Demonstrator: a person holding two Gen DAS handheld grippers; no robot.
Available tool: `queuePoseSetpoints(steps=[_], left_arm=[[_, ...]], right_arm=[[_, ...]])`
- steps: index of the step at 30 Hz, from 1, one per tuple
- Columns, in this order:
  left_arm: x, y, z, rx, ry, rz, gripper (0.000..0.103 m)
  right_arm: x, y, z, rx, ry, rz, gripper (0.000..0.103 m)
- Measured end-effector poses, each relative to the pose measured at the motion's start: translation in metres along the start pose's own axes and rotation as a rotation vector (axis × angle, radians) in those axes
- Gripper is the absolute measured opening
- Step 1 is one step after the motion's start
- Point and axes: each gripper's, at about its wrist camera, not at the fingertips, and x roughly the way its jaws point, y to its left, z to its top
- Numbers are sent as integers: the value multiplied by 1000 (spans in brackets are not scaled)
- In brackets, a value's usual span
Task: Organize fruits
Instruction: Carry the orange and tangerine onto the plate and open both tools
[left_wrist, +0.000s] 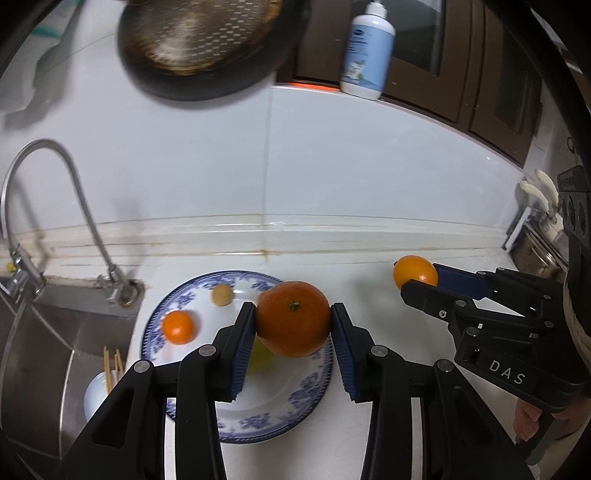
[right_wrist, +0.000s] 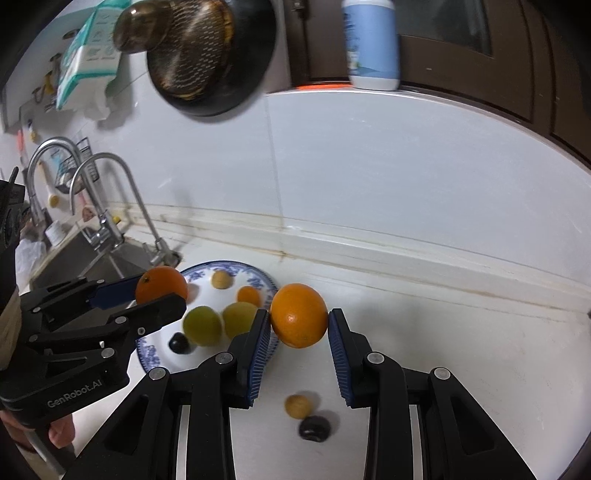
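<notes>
left gripper (left_wrist: 293, 325): black linkage, silver rivets, blue ribbed pads | right gripper (right_wrist: 299, 321): same, "DAS" lettering

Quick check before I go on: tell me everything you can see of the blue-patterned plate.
The plate is round and white with a blue floral band around its rim, glossy like glazed ceramic. It lies flat on the white counter beside the sink. On it rest a small orange fruit, a small tan fruit, two yellow-green fruits and a small dark one. The left hand-held gripper holds a large orange over its near side.
</notes>
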Motion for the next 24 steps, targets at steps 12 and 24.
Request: queuePoseSetpoints(steps=[12,24], left_arm=[[0,50,-14,-83,24,77,40],[25,83,-23,-94,115,92,40]], right_arm=[[35,45,16,-102,38,77,34],[92,77,21,-178,141,129,34]])
